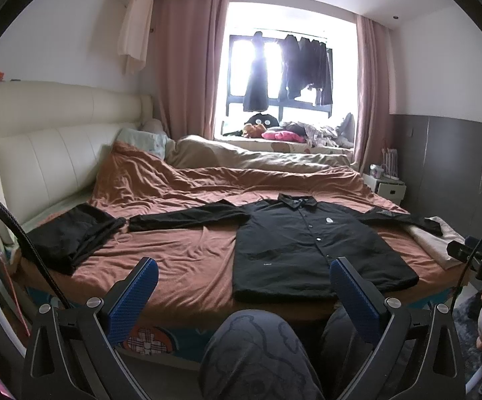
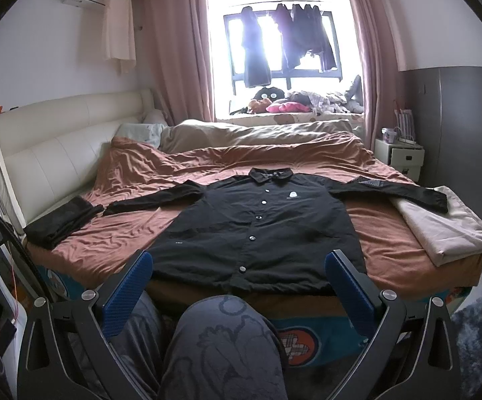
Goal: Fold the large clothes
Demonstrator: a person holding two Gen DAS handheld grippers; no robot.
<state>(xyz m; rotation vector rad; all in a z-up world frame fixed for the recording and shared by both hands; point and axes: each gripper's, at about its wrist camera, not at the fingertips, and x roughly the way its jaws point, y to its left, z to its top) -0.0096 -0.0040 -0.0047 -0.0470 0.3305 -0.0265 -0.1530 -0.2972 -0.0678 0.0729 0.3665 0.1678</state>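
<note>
Black shirt (image 2: 257, 230) lies buttoned, flat, sleeves spread, frame centre on the bed (image 2: 391, 233), ready for the first fold; left tool (image 1: 244, 286) and right tool (image 2: 239, 278) both released, empty, held back at bottom frame.

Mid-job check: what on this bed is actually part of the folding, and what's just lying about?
Job:
black button shirt, spread flat, sleeves out
left gripper, right gripper, jaws open, empty

Lying about:
dark garment at the bed's left edge
beige folded cloth under the right cuff
clothes hanging at the window
</note>
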